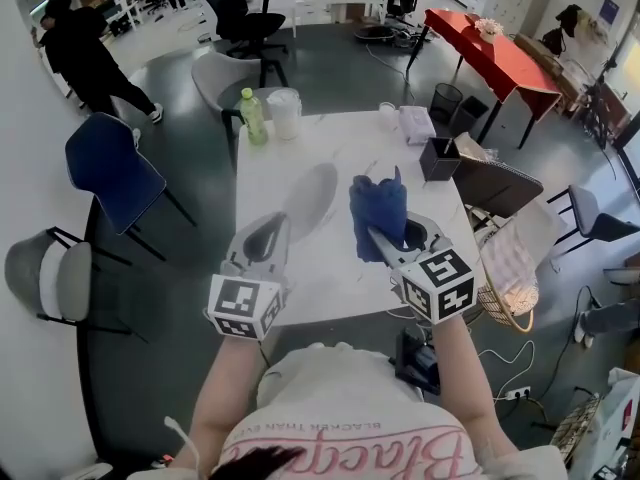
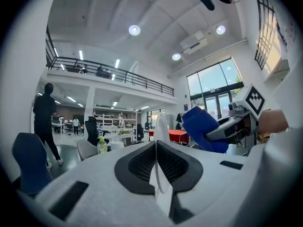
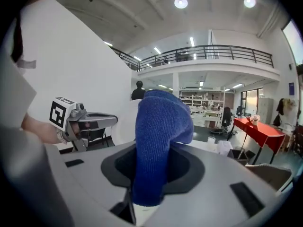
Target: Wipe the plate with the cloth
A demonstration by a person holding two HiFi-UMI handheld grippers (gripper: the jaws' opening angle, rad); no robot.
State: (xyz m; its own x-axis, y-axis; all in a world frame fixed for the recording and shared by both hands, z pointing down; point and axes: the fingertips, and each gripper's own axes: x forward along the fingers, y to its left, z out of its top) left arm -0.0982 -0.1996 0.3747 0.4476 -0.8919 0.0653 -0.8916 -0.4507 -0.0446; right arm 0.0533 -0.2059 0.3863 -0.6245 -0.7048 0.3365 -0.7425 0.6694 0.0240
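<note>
Head view: the plate (image 1: 312, 198) is held off the table (image 1: 340, 138), tilted on edge, with the left gripper (image 1: 278, 230) clamped tight on its rim at the plate's 7 o'clock. The cloth (image 1: 378, 208), at its 3 o'clock, is pinched in the right gripper (image 1: 388, 240). The plate looks stiff, smooth and breakable, and likely to slip from a thin rim hold. The cloth is soft and floppy. A bottle (image 1: 252, 116) at 11 o'clock and a black box (image 1: 438, 158) at 2 o'clock stand well clear.

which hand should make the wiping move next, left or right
Right, most likely. The right gripper is shut on the blue knitted cloth, beside the white round plate, which the left gripper clamps by its rim.
</note>
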